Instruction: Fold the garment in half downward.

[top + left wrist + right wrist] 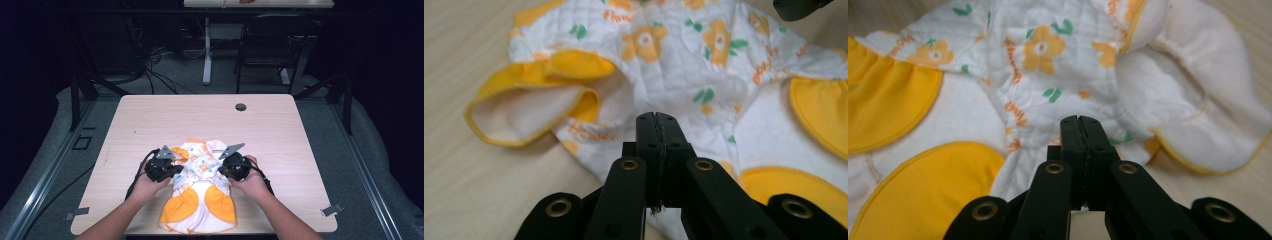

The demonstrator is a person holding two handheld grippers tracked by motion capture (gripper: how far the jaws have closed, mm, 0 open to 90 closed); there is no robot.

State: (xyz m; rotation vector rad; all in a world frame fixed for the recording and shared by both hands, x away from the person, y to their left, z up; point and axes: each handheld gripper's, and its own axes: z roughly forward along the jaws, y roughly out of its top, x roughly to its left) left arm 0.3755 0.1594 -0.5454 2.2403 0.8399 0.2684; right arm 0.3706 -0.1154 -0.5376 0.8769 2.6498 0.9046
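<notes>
Lying near the front edge of a pale wood-grain table [150, 120] is a small quilted white garment printed with orange flowers and green leaves, trimmed in bright yellow [200, 192]. Its fabric looks soft and padded, with stitched quilting lines, and two rounded yellow panels sit at the end nearest the person.

At the garment's left side, the person's left hand [146, 186] holds the black left gripper [657, 131]. In the left gripper view its jaws are pressed together, the tips resting over the white quilted cloth just beside a yellow-edged, fleecy-lined opening [531, 107]. Whether any fabric is caught between them cannot be told.

At the garment's right side, the right hand [255, 182] holds the black right gripper [1081, 131]. Its jaws are also pressed together, tips over the flowered cloth, with a soft white fold edged in thin yellow piping [1208, 120] to one side. Again, a pinch on the cloth cannot be confirmed.

A small dark round grommet [241, 107] sits near the table's far edge.
</notes>
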